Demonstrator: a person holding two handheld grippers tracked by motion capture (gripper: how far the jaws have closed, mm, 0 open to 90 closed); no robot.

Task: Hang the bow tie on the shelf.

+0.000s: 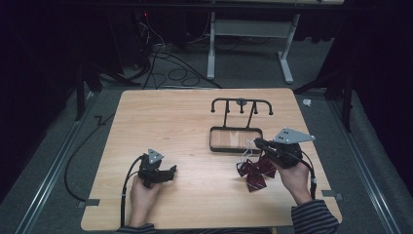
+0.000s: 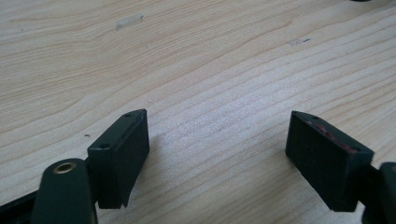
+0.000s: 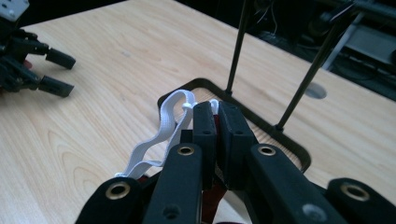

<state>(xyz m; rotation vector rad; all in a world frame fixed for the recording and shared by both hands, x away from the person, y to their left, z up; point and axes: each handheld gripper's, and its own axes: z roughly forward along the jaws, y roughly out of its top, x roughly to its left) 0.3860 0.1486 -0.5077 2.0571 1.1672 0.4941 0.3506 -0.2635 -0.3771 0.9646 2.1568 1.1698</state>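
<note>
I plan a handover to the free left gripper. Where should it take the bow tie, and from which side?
Probably the white strap loop, from its own side: the loop stands open beside the right gripper, the bow tie hangs below.

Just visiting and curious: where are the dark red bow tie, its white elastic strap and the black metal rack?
Dark red bow tie (image 1: 255, 171), high view, right wing.
White elastic strap (image 3: 164, 125), right gripper view, loop's side.
Black metal rack (image 1: 242, 101), high view, top bar.

We note wooden table (image 1: 170, 117) | grey carpet floor (image 1: 58, 146) | black cables (image 1: 165, 68) on floor behind table | white-legged desk frame (image 1: 248, 44) beyond, background dark
</note>
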